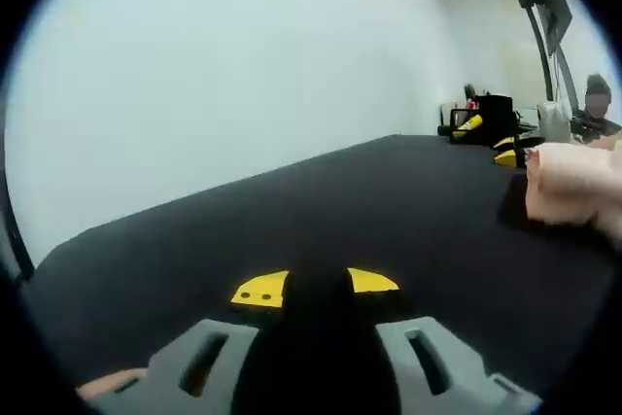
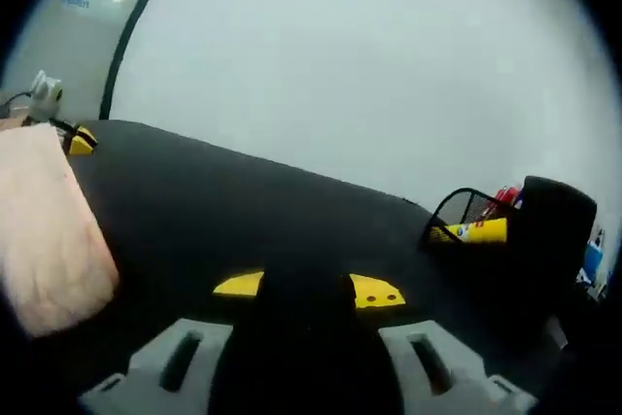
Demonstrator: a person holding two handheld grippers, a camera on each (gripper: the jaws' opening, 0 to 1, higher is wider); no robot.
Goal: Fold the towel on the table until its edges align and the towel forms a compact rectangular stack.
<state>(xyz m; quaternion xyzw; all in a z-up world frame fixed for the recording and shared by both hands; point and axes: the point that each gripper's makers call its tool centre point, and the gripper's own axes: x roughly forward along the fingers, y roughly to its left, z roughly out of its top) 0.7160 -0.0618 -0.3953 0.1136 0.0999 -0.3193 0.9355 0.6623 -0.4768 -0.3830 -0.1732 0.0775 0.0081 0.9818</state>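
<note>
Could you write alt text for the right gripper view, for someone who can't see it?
A folded pink towel lies on a black table at the left of the view. The right gripper, yellow-tipped and open, rises from the bottom, holding nothing. A wire basket stands at the right.

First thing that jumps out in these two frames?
The pale pink towel, already bunched into a thick fold on the black table, at the left of the right gripper view and at the right edge of the left gripper view. Next, the black mesh basket holding a yellow item at the table's far side.
</note>
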